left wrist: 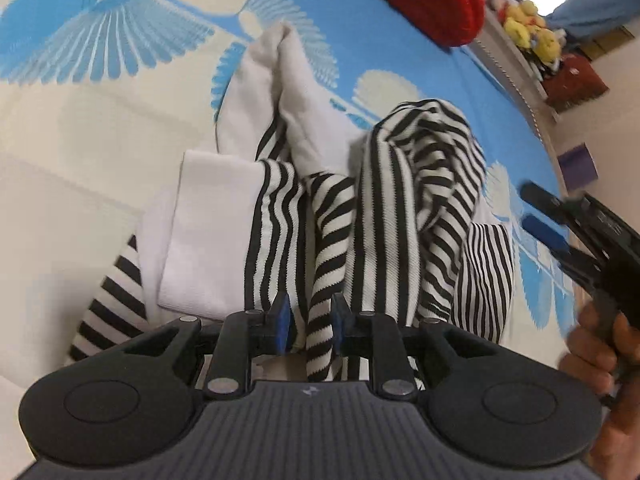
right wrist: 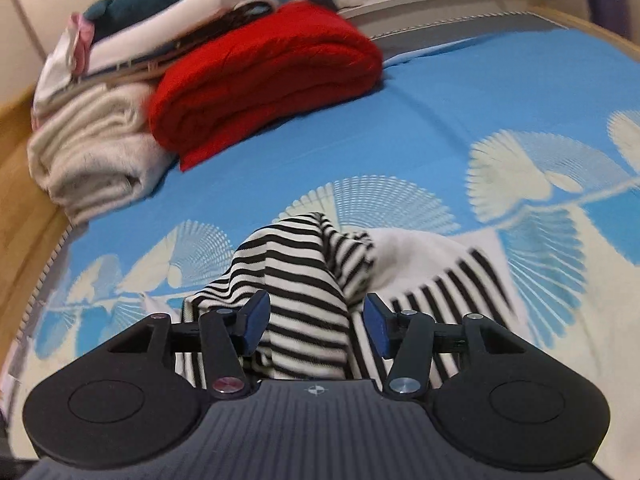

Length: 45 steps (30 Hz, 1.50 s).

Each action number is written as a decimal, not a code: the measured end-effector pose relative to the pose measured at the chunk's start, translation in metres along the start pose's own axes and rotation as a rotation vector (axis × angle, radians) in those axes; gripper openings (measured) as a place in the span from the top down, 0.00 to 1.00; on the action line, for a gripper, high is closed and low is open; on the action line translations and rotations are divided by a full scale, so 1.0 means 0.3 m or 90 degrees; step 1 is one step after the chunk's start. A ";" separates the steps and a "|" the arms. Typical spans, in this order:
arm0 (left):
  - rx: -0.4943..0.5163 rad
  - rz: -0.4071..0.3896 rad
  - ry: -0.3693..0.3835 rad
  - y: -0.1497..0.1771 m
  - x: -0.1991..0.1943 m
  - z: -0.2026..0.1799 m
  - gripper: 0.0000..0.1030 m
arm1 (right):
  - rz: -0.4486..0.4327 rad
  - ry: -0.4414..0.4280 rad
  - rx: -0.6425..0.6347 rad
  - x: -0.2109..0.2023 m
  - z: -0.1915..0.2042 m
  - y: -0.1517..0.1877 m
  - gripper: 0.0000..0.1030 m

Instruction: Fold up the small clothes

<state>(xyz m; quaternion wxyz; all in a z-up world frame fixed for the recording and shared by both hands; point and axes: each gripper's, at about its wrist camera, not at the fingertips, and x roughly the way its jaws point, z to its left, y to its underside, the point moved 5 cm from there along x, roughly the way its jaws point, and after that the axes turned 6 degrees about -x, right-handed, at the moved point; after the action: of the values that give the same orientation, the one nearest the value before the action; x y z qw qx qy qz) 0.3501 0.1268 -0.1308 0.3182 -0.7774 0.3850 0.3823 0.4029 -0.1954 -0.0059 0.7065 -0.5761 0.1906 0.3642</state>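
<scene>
A black-and-white striped garment (left wrist: 400, 184) with plain white parts (left wrist: 212, 232) lies crumpled on the blue and cream bedspread (left wrist: 380, 40). My left gripper (left wrist: 310, 318) points down at it. A narrow striped fold runs up between its blue pads, close to the right pad and clear of the left one. At the right edge of that view a hand (left wrist: 592, 344) holds my right gripper (left wrist: 540, 216) beside the garment. In the right wrist view the right gripper (right wrist: 316, 320) stands wide open over a raised striped hump (right wrist: 288, 264), its pads apart from the cloth.
A folded red blanket (right wrist: 260, 72) and a cream blanket (right wrist: 88, 148) lie at the far left of the bed, with a stack of folded clothes (right wrist: 160, 12) behind them. The wooden bed edge (right wrist: 16, 168) runs along the left. Yellow plush toys (left wrist: 528, 28) sit on a ledge beyond.
</scene>
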 end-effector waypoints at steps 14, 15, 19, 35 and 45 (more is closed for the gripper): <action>0.013 -0.061 -0.004 -0.073 -0.013 -0.042 0.99 | 0.057 0.004 -0.069 0.308 0.086 -0.093 0.99; 0.010 -0.094 0.006 -0.103 -0.057 -0.045 1.00 | 0.038 0.000 -0.053 0.255 0.071 -0.118 0.99; 0.004 -0.208 0.067 -0.184 -0.238 -0.040 1.00 | -0.064 -0.037 0.052 -0.064 -0.051 -0.166 0.99; -0.014 0.000 0.034 -0.030 -0.149 0.086 0.59 | 0.054 0.074 0.119 -0.277 -0.310 0.403 0.41; 0.031 -0.101 -0.005 -0.033 -0.114 -0.004 1.00 | 0.088 0.076 0.107 -0.118 -0.298 0.384 0.99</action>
<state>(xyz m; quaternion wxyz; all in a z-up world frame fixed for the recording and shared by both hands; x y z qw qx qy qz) 0.3449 0.1430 -0.0993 0.3676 -0.7962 0.3302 0.3493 0.3083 -0.2830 -0.0829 0.7128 -0.5209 0.3014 0.3603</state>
